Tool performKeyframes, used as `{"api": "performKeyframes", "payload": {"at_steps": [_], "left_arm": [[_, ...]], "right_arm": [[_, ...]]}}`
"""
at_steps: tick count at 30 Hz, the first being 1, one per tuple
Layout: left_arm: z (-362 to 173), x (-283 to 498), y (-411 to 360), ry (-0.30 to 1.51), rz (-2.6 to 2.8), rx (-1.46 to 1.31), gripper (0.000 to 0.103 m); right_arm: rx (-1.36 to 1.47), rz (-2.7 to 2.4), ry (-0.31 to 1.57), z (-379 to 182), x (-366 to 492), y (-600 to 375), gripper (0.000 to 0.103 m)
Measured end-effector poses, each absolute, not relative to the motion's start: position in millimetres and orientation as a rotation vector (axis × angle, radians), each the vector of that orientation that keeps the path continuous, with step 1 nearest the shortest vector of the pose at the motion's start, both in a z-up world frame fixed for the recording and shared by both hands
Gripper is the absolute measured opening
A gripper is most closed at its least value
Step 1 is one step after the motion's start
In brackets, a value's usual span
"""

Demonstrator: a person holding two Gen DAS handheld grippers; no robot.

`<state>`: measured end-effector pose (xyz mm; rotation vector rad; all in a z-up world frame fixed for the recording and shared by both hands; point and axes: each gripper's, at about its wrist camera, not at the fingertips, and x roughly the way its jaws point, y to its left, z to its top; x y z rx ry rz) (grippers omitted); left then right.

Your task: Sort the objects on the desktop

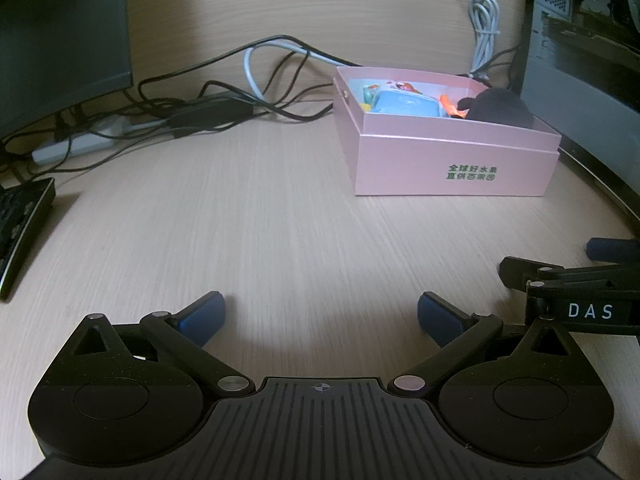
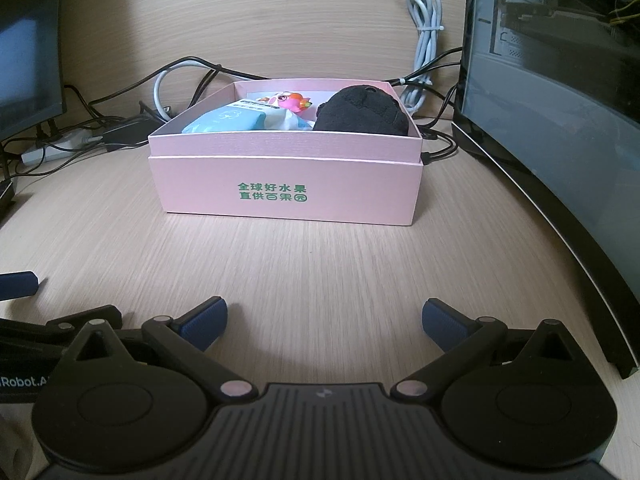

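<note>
A pink box [image 2: 288, 192] with green print stands on the wooden desk, straight ahead in the right wrist view and at the right [image 1: 452, 168] in the left wrist view. Inside lie a blue tissue pack [image 2: 224, 120], a small colourful toy [image 2: 290, 101] and a black plush thing [image 2: 366, 110]. My right gripper [image 2: 324, 320] is open and empty, a short way in front of the box. My left gripper [image 1: 320, 316] is open and empty over bare desk, left of the box. The right gripper's side [image 1: 576, 288] shows at the right edge of the left wrist view.
Tangled black and grey cables [image 1: 224, 92] and a power strip [image 1: 76, 144] lie behind the box. A monitor [image 1: 60, 32] and a keyboard [image 1: 20, 228] are at the left. A computer case [image 2: 560, 80] stands close on the right.
</note>
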<state>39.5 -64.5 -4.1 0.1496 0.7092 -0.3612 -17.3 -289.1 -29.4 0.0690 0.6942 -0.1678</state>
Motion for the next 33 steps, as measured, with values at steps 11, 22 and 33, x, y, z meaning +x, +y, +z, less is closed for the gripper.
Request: {"api": "performKeyframes", "payload": {"at_steps": [11,22,33], "left_arm": [[-4.1,39.8,-64.4,0.709,-0.362,0.150,0.103],[-3.4,40.2,-64.6,0.708,-0.370,0.146,0.103],[-4.7,40.6,-66.2,0.707,-0.363,0.149,0.103]], "right_arm": [[0.069,-0.168,0.694,-29.7,-17.4,-288.6,0.103],[0.069,-0.168,0.694,-29.9,-17.1,-288.6,0.103],[0.069,-0.168,0.693,-30.4,-17.1,-288.5,0.103]]}}
